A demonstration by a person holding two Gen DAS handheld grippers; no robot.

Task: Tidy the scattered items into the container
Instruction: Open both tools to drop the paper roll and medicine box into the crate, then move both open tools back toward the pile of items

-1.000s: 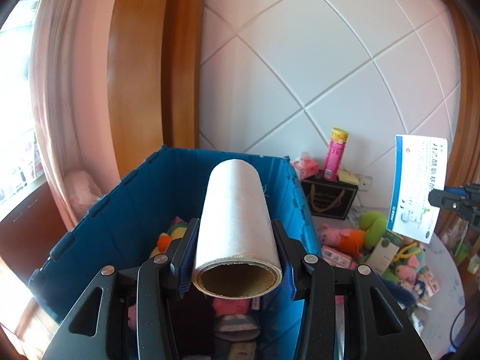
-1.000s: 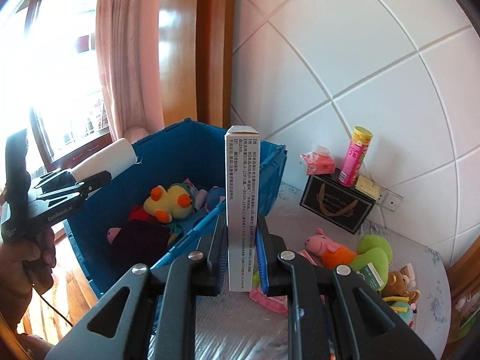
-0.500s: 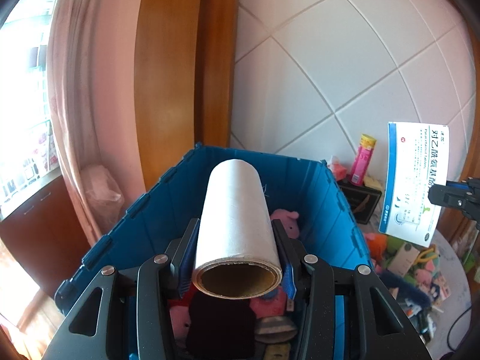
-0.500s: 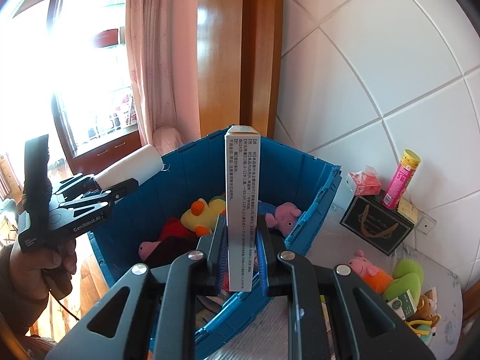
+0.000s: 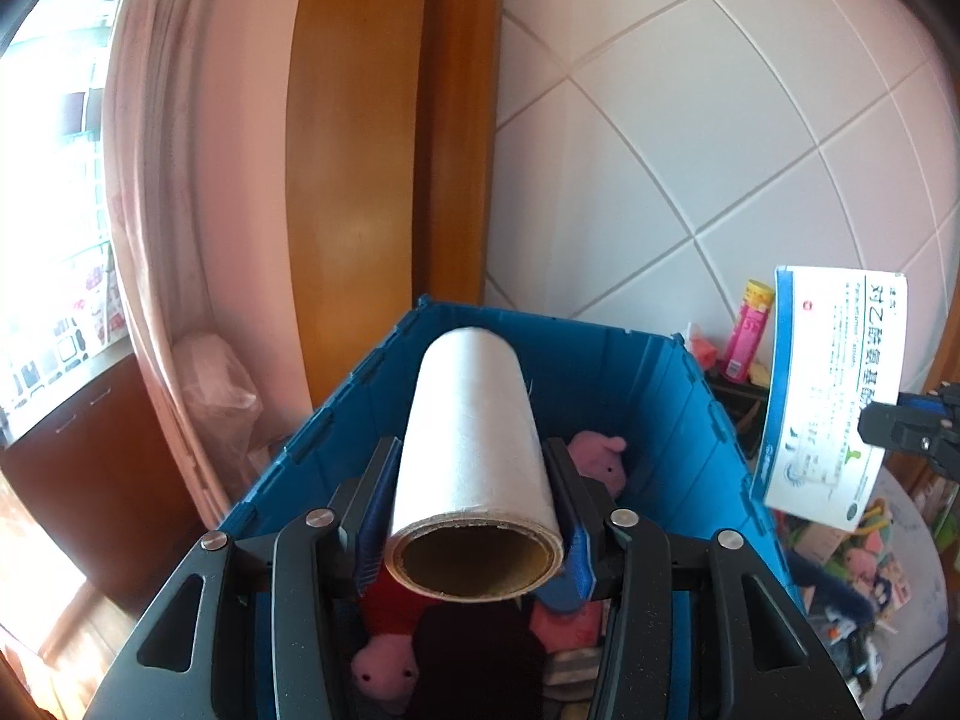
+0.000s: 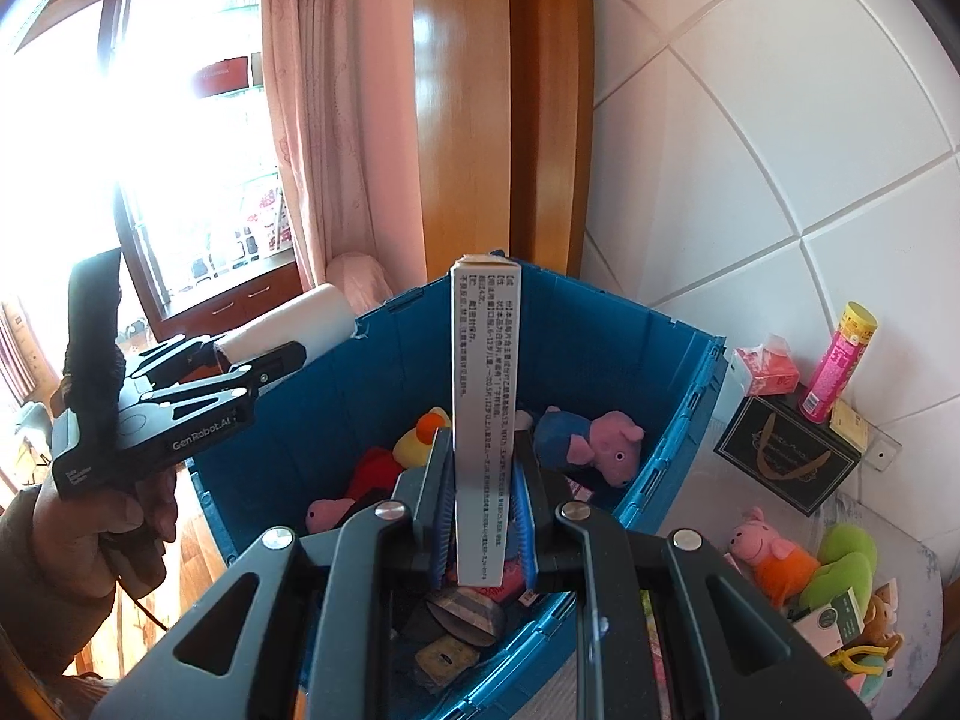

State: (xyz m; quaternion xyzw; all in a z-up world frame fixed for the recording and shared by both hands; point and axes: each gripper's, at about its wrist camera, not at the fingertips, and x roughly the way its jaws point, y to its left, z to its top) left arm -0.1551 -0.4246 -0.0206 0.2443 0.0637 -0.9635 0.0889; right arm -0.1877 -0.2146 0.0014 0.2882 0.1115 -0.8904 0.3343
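A white roll on a cardboard core lies lengthwise in my left gripper, over the open blue crate. The jaws are opening, but the pads still look pressed against its sides. My right gripper holds a tall white printed box upright over the crate. Its jaws are starting to open, and the pads still touch the box. The right wrist view shows the left gripper with the roll at the crate's left rim. The box hangs at right in the left wrist view.
Plush toys lie in the crate, among them a pink pig and a yellow duck. Right of it, on the table, are a black box, a pink tube and more plush toys. A tiled wall and a curtain stand behind.
Both grippers have moved left with their loads, from beside the crate to over its opening. The roll and the box sit between the jaws as before.
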